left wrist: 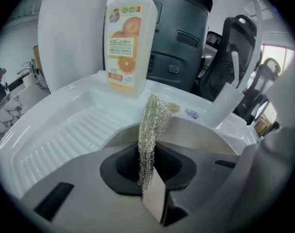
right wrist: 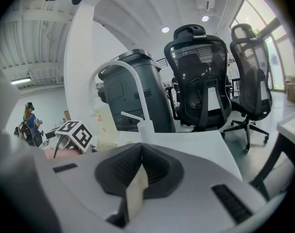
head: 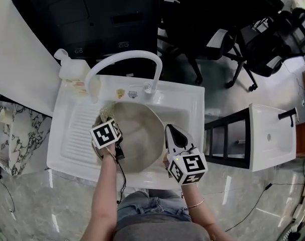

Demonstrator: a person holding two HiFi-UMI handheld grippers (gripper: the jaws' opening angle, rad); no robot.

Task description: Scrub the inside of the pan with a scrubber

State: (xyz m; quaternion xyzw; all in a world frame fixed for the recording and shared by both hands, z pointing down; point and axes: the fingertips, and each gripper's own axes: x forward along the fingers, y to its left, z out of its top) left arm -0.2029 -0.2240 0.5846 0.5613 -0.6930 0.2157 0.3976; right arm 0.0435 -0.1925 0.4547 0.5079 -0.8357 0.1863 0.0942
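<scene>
Right gripper [head: 171,130] sat at the near right rim of the pan [head: 137,134], jaws brought together. Its own view showed nothing clearly between them, so a pinch on the rim couldn't be confirmed; likely parked there to steady the pan. Left gripper [head: 108,121] was at the pan's left rim, jaws clamped on a silvery mesh scrubber [left wrist: 151,130]. The scrubber stood upright out of the jaws with most of its length free, which left plenty of working surface to press into the pan. The pan lay in the basin of the white sink [head: 190,107], open side up, with its pale inside exposed and nothing in it. The scrubber was at the rim, not down on the pan's inner surface; contact with the inside couldn't be told, so scrubbing looked about to start. The faucet [head: 123,59] arched over the far side of the pan, clear of both grippers. A soap bottle [left wrist: 126,42] stood on the sink ledge beyond the pan's far left, and the ribbed drainboard [head: 77,134] lay left of the pan. Next move probably needed the left gripper to tip down and in.
</scene>
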